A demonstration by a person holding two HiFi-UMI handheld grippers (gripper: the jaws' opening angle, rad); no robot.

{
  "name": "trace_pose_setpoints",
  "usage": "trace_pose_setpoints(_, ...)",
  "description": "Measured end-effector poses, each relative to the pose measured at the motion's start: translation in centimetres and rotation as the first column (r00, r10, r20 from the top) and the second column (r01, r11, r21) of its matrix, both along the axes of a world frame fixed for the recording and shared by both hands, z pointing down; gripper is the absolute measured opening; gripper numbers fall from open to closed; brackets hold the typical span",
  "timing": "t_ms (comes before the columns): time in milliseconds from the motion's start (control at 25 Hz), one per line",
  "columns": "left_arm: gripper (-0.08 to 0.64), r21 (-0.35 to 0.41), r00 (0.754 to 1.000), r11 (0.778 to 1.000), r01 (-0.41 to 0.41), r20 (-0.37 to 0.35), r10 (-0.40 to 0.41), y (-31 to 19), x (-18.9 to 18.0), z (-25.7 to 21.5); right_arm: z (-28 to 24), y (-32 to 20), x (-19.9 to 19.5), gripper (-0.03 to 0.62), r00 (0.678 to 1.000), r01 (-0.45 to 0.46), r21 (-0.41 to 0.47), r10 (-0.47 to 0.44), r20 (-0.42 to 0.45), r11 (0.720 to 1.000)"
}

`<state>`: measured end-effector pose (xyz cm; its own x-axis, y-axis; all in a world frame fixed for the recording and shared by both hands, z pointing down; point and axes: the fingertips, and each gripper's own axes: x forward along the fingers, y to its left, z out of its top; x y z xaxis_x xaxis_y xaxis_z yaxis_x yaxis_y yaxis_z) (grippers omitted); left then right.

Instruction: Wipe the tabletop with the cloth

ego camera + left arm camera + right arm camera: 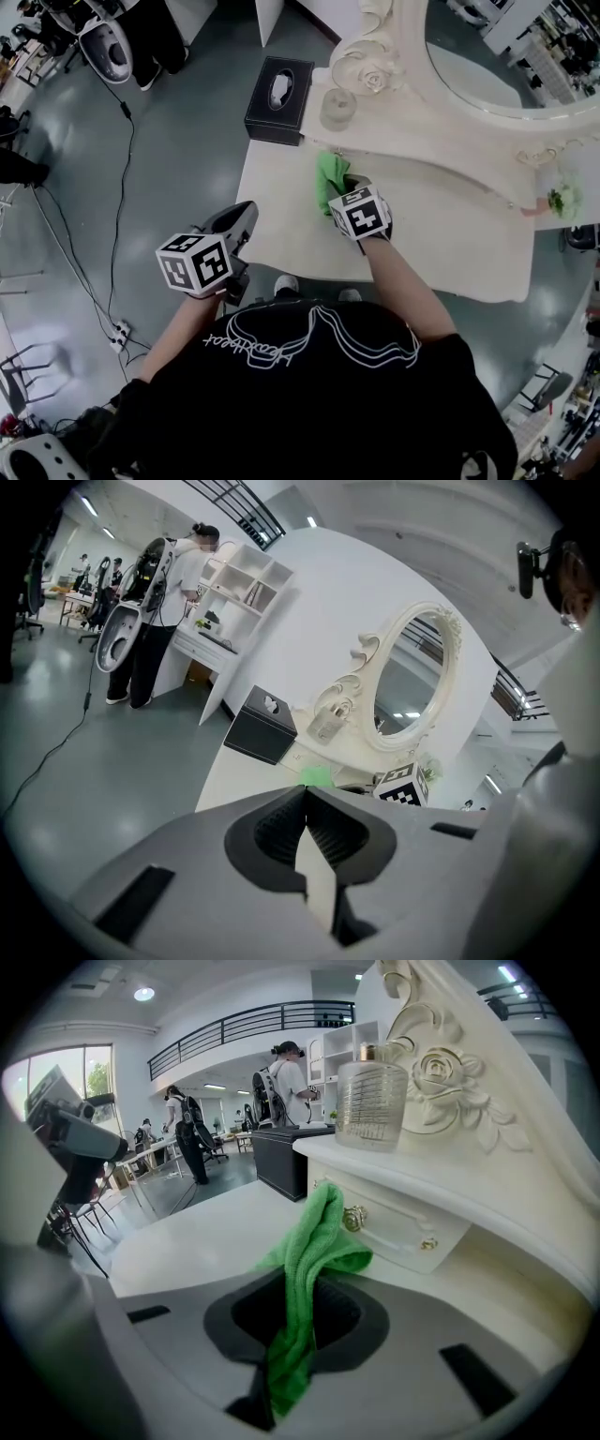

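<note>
Cloth, where's it at?

re: pinched in the right gripper jaws over the bench. Glass jar at 12 o'clock, tissue box at 11. Left gripper jaws closed, empty.

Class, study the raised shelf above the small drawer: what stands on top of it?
A ribbed glass jar with a gold-coloured cap stands on the shelf, beside the carved mirror frame. The jar hides the part of the shelf directly behind it.

Green cloth, bunched, pinched upright, draping onto cream tabletop
</note>
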<state>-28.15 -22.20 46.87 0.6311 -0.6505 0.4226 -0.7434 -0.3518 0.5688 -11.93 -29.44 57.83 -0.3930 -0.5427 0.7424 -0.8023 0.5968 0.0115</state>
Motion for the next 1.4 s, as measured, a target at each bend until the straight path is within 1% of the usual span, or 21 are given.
trace_pose_setpoints(440,0.003,0.006,0.999,0.999,0.039,-0.001,-0.039,1.5,3.0,-1.2,-0.1,0.6,3.1,0.055,0.999,0.033,0.004,-0.033,-0.024,0.999)
trace_pose_setpoints(920,0.003,0.015,0.997,0.997,0.074,0.005,-0.074,2.7,6.0,-1.9,-0.2,1.4,5.9,0.055,0.998,0.066,-0.003,-0.066,-0.022,0.998)
trace_pose_setpoints(1400,0.003,0.018,0.997,0.997,0.07,0.015,-0.07,3.5,9.5,-2.8,-0.5,1.8,9.4,0.055,0.997,0.077,0.004,-0.077,-0.031,0.997)
